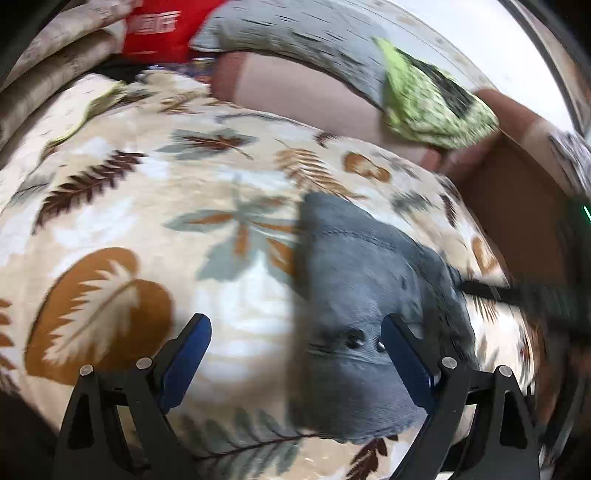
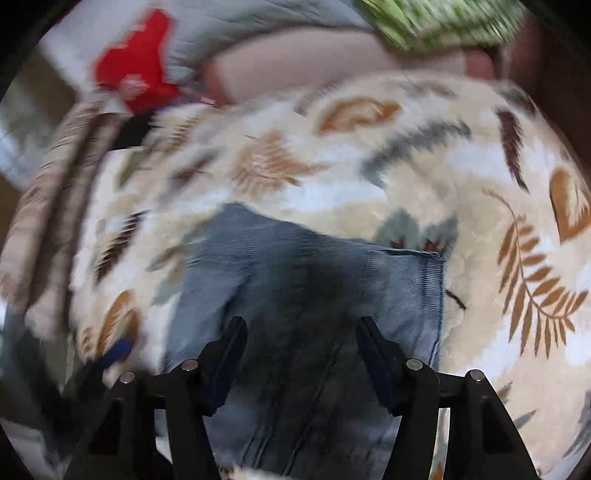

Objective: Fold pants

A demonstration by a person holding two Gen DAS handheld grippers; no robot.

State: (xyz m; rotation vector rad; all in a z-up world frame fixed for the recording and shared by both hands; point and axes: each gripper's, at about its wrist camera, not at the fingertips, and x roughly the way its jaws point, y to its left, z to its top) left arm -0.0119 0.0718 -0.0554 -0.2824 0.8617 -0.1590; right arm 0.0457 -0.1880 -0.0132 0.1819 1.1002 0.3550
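Grey-blue pants (image 1: 354,291) lie folded on a cream blanket with a leaf print (image 1: 147,206). In the left wrist view my left gripper (image 1: 295,328) is open and empty, its right finger (image 1: 402,354) over the pants' left part and its left finger over the blanket. In the right wrist view the pants (image 2: 303,280) fill the lower middle, hem edge at the right. My right gripper (image 2: 301,328) is open and empty, hovering over the pants. The right gripper's dark body (image 1: 546,299) shows at the right edge of the left wrist view. Both views are motion-blurred.
A green patterned cloth (image 1: 432,99) lies at the back right on a pinkish cushion (image 1: 303,92). A red bag (image 1: 155,29) and a grey pillow (image 1: 295,29) sit at the back. A brown box (image 1: 517,192) stands to the right.
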